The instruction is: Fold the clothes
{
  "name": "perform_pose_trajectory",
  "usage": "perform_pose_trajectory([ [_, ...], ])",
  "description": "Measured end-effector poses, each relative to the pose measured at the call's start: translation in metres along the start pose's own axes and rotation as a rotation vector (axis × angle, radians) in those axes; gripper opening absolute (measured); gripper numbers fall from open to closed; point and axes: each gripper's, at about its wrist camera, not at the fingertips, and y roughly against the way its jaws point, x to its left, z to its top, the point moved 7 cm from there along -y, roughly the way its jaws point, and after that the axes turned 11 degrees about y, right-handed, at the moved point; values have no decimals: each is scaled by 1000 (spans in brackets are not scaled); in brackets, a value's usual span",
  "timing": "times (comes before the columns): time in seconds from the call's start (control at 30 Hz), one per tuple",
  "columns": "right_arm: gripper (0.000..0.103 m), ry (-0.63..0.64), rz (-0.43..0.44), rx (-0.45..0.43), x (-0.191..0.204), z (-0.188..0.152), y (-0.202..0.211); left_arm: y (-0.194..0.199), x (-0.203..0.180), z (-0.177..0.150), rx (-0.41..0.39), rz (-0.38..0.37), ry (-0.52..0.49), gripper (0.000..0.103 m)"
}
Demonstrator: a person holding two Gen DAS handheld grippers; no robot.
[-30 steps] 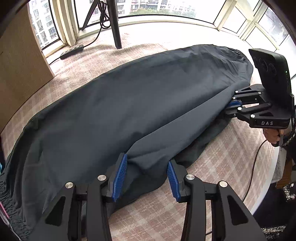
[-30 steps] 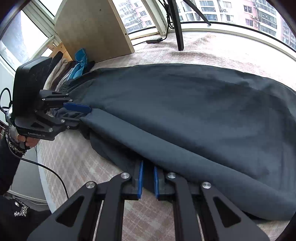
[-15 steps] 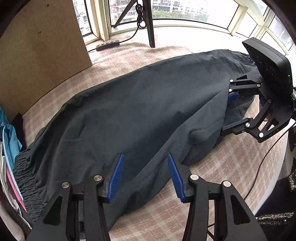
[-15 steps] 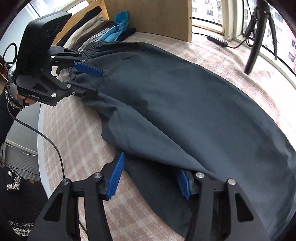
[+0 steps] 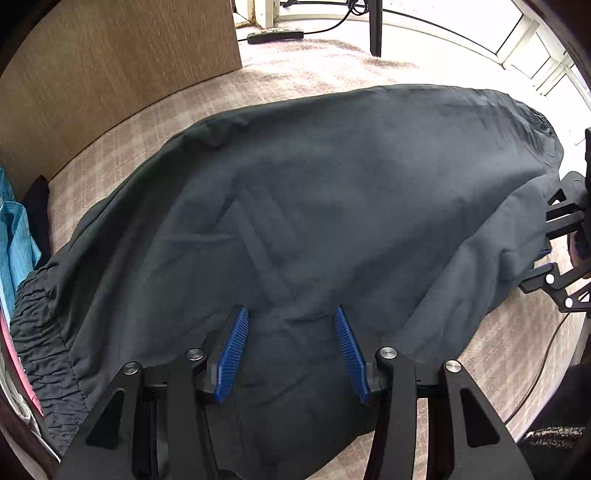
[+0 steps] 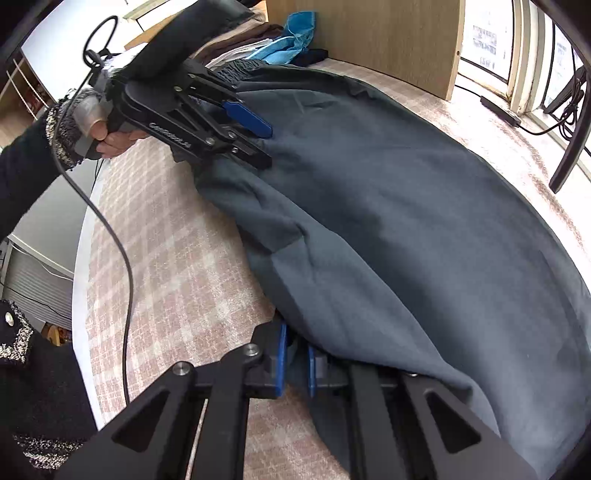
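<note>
A dark grey garment (image 5: 332, 206) with a gathered elastic waistband (image 5: 40, 343) lies spread on the checked table cover (image 6: 166, 258). My left gripper (image 5: 291, 354) hovers open over its near edge, blue pads apart with only loose cloth under them. From the right wrist view the left gripper (image 6: 266, 146) reaches in at the waistband end, held by a hand (image 6: 110, 140). My right gripper (image 6: 295, 363) is shut on a fold of the garment's near edge. In the left wrist view the right gripper (image 5: 546, 247) sits at the far right, fingertips buried in cloth.
A wooden board (image 5: 110, 74) stands at the back left. A pile of clothes with a light blue piece (image 6: 291, 40) lies beside the waistband. A power strip (image 5: 275, 35) and a tripod leg (image 5: 375, 29) stand by the windows. The table's near edge (image 6: 83, 258) runs past a cable (image 6: 125, 277).
The right gripper opened wide, then shut again on the garment's edge. The left gripper slid along the garment toward the waistband end, and its jaws stayed apart.
</note>
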Motion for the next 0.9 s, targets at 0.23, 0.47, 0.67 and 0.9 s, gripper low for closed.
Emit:
perform_pose_trajectory([
  [0.23, 5, -94, 221, -106, 29, -14, 40, -1, 1, -1, -8, 10, -17, 50],
  [0.47, 6, -114, 262, -25, 46, -45, 46, 29, 31, -23, -65, 95, 48, 50],
  [0.67, 12, -232, 114, -167, 1, -24, 90, 85, 99, -93, -216, 42, 365, 55],
  [0.9, 22, -342, 32, -86, -54, 17, 27, 53, 141, -115, -153, 166, 479, 56],
])
